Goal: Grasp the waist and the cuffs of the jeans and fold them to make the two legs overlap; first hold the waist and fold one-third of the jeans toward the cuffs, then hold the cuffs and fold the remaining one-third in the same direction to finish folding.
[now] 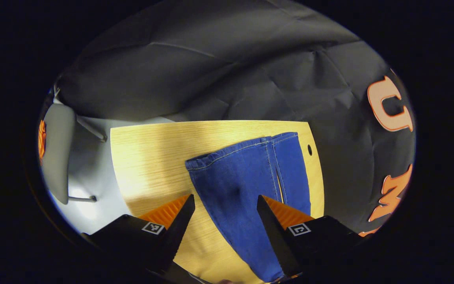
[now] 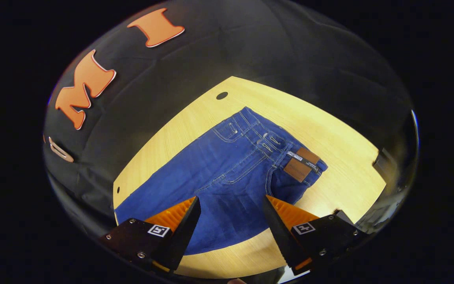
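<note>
Jeans (image 2: 227, 177) lie flat on the tabletop (image 2: 341, 134), legs already overlapped; both grippers (image 1: 225, 215) (image 2: 231, 217) hover with fingers spread, ready for waist and cuffs.

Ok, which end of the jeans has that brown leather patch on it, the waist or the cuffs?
The waist end, in the right gripper view: the brown patch sits on the waistband beside the belt loops. The cuff end, in the left gripper view, shows plain stitched hems.

Blue jeans (image 2: 227, 173) lie flat on the counter (image 2: 329, 134), brown waist patch (image 2: 301, 164) up, cuffs (image 1: 246, 152) together.
</note>
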A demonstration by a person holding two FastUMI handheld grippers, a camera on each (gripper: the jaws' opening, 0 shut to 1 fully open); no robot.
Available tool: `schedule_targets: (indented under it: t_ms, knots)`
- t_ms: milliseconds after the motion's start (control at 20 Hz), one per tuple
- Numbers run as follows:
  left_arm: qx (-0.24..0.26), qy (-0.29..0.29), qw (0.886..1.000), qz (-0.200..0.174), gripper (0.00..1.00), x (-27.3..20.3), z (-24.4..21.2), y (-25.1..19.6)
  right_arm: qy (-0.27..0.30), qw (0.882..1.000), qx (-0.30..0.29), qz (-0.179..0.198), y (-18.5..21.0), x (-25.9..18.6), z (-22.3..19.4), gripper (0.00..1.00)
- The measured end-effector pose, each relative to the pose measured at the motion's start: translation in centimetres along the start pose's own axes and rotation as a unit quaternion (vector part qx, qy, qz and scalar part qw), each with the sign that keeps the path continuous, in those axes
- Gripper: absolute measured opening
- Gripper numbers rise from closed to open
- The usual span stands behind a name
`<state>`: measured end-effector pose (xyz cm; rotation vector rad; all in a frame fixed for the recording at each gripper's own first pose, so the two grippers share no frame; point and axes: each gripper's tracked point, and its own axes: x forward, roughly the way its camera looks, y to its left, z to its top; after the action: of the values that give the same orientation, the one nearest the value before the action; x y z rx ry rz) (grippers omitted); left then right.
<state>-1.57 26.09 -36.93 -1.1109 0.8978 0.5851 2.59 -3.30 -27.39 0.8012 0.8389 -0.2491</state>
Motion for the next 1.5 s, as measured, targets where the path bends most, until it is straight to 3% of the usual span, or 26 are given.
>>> schedule_targets:
  t_ms: [250, 550, 800, 950, 1100, 1150, 1250, 1350, 1500]
  knots:
    - [-0.046, -0.023, 0.998, -0.047, 0.94, 0.5, 1.1, -0.6, 0.015, 1.0, 0.013, -0.012, -1.4, 0.9, -1.6, 0.98]
    - [-0.043, -0.029, 0.994, -0.096, 0.89, 1.1, 2.0, -1.7, 0.034, 0.998, 0.06, 0.0, -2.5, 1.9, -3.0, 0.97]
    - [-0.041, -0.024, 0.989, -0.139, 0.84, 2.0, 2.6, -2.6, 0.038, 0.99, 0.136, 0.031, -3.1, 2.5, -3.2, 0.98]
    - [-0.05, -0.023, 0.988, -0.143, 0.79, 2.3, 2.5, -2.3, 0.036, 0.984, 0.167, 0.045, -3.9, 3.1, -3.1, 0.98]
    - [-0.06, -0.025, 0.988, -0.142, 0.69, 2.5, 2.5, -2.4, 0.049, 0.978, 0.198, 0.053, -4.1, 2.9, -3.6, 0.98]
    - [-0.058, -0.025, 0.988, -0.138, 0.69, 2.6, 2.3, -2.3, 0.051, 0.977, 0.197, 0.069, -3.7, 2.0, -3.5, 0.97]
    - [-0.049, -0.022, 0.99, -0.134, 0.69, 2.7, 2.2, -2.5, 0.034, 0.983, 0.175, 0.049, -6.2, 1.8, -3.1, 0.97]
    - [-0.049, -0.022, 0.99, -0.131, 0.69, 2.7, 2.2, -2.6, 0.001, 0.978, 0.205, 0.045, -7.2, 1.9, -1.3, 0.97]
    - [-0.051, -0.024, 0.99, -0.131, 0.69, 2.7, 2.3, -2.6, 0.018, 0.978, 0.203, 0.042, -7.4, 3.3, -1.9, 0.97]
